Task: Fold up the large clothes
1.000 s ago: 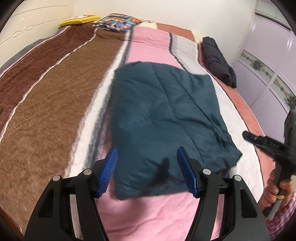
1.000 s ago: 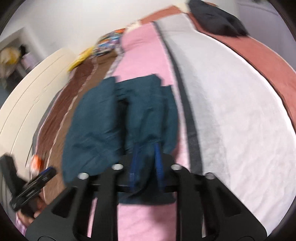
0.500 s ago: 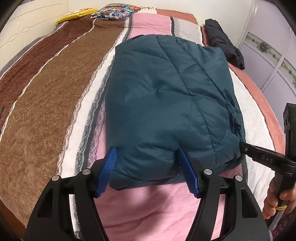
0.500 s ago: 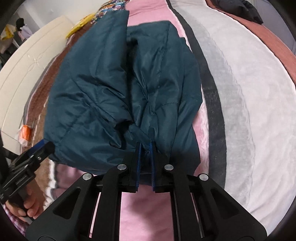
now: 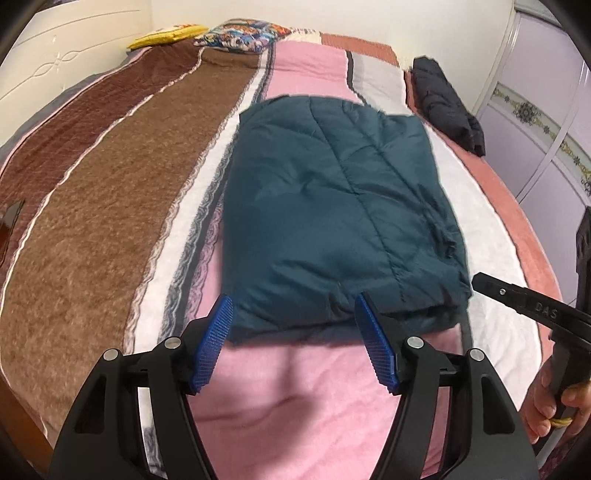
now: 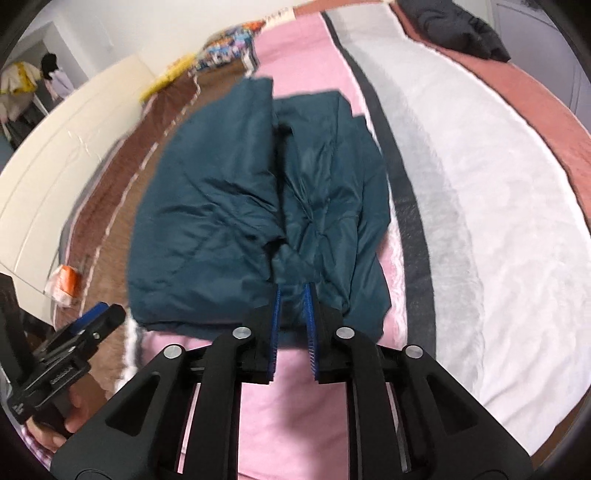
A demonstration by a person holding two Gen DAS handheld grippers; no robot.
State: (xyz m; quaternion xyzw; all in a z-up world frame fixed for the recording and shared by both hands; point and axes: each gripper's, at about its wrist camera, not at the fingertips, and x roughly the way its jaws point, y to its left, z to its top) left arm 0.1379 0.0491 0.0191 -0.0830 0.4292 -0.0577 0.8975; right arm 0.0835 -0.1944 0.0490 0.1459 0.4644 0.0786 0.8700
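Observation:
A dark teal quilted jacket (image 5: pixel 332 206) lies folded into a thick rectangle on the striped bedspread (image 5: pixel 110 206). It also shows in the right wrist view (image 6: pixel 229 206), with a looser layer (image 6: pixel 332 192) on its right side. My left gripper (image 5: pixel 293 308) is open at the jacket's near edge and holds nothing. My right gripper (image 6: pixel 293 291) has its jaws slightly parted at the jacket's near edge; a little fabric lies between the tips. The right gripper also shows in the left wrist view (image 5: pixel 480 282) at the jacket's right corner.
A folded black garment (image 5: pixel 447 103) lies at the far right of the bed. A yellow pillow (image 5: pixel 166 35) and a patterned pillow (image 5: pixel 240 35) sit at the head. A white headboard (image 6: pixel 55 206) is on the left, lilac wardrobe doors (image 5: pixel 546 122) on the right.
Both grippers pulled back from the jacket. The right gripper's jaws, pinched on the fabric half a second ago, have parted a little. The jacket settled flat on the bed.

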